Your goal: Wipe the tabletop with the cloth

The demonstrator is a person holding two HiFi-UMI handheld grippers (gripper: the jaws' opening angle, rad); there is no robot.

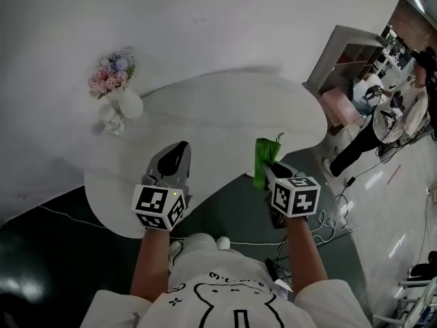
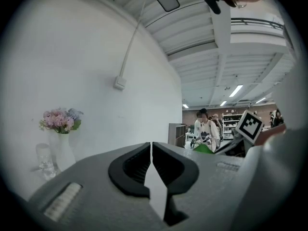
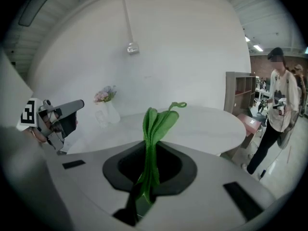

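Note:
A green cloth (image 1: 265,157) stands bunched up in my right gripper (image 1: 272,166), which is shut on it above the near edge of the white table (image 1: 225,115). In the right gripper view the cloth (image 3: 155,129) rises in folds from between the jaws of the right gripper (image 3: 150,170). My left gripper (image 1: 175,157) is held over the table's near left part, shut with nothing in it. Its jaws meet in the left gripper view, left gripper (image 2: 152,165), and the green cloth (image 2: 203,148) shows as a small patch beyond them.
A white vase of pink and blue flowers (image 1: 115,87) and a small glass (image 1: 109,117) stand at the table's far left. A grey cabinet (image 1: 341,57) and a standing person (image 1: 399,118) are at the right. Cables (image 1: 328,224) lie on the dark floor.

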